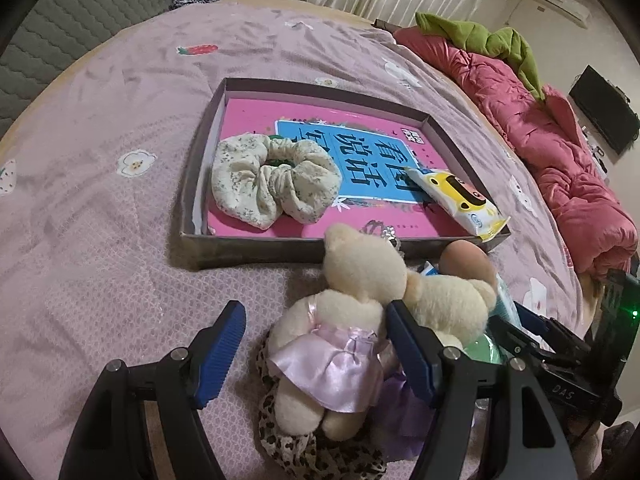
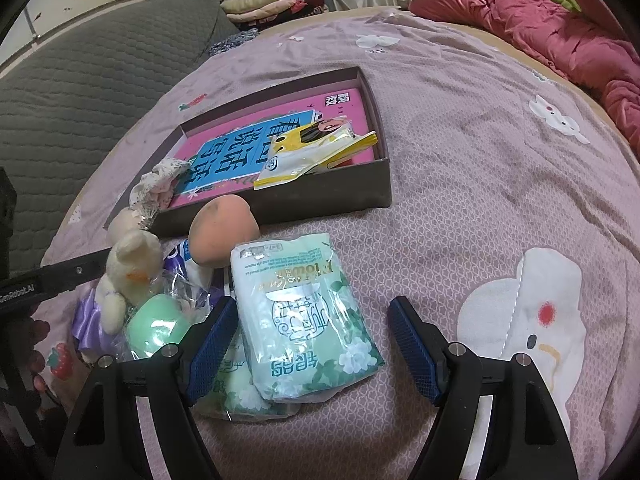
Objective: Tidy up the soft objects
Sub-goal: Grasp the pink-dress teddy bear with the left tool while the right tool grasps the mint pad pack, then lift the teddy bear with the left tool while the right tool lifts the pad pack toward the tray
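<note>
One shallow box (image 1: 192, 204) holds one pink book (image 1: 256, 120), one floral scrunchie (image 1: 272, 184) and one yellow tissue packet (image 1: 456, 196). Outside it lie two plush bears, one in a pink dress (image 1: 332, 344) and one in purple (image 2: 124, 264), one leopard-print scrunchie (image 1: 288, 440), one peach sponge (image 2: 222, 232), one green ball (image 2: 158, 328), and two green tissue packs (image 2: 304, 320), perhaps a third half-hidden underneath.

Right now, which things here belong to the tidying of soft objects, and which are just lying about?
Part of the job:
box
floral scrunchie
yellow tissue pack
plush bear
green tissue pack
peach sponge
green sponge

Just lying about:
pink quilt
folded clothes
</note>
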Demonstrator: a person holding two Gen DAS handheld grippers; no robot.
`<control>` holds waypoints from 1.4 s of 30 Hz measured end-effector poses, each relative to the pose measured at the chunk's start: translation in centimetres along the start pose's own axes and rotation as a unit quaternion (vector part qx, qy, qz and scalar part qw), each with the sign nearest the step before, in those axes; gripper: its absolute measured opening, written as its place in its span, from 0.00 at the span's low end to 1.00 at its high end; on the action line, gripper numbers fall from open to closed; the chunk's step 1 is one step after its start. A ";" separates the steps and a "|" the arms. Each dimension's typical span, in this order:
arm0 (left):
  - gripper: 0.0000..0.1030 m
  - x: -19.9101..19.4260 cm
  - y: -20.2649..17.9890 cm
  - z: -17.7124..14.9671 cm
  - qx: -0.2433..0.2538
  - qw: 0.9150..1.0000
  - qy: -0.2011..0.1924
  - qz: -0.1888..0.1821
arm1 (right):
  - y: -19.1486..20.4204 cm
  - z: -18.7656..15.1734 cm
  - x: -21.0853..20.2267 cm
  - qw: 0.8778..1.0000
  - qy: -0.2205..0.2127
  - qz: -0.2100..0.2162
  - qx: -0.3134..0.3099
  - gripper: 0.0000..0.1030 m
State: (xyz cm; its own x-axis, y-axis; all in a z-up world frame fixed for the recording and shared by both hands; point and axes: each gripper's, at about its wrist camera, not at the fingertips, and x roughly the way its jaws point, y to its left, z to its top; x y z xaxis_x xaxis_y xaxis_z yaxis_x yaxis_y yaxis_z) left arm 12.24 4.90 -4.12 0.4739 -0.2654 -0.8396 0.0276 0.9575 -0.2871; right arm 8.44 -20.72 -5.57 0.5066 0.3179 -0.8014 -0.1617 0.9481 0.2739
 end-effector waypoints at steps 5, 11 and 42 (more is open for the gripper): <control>0.70 0.3 -0.1 0.2 0.008 1.000 0.000 -0.004 | -0.2 0.1 0.3 1.000 0.002 0.001 0.003 0.76; 0.58 1.3 0.0 0.4 0.012 1.000 0.010 -0.024 | -0.2 0.2 0.7 1.000 0.005 0.000 0.003 0.76; 0.41 -0.2 0.1 0.1 0.011 0.998 -0.038 -0.039 | -0.7 1.0 -1.6 0.998 -0.066 0.022 0.002 0.52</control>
State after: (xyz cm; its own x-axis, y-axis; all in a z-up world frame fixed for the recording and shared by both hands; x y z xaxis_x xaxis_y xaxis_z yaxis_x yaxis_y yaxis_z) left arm 12.27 5.04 -3.92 0.5350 -0.3299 -0.7778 0.0851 0.9370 -0.3389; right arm 8.63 -21.92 -3.93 0.6060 0.3550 -0.7118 -0.1836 0.9332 0.3091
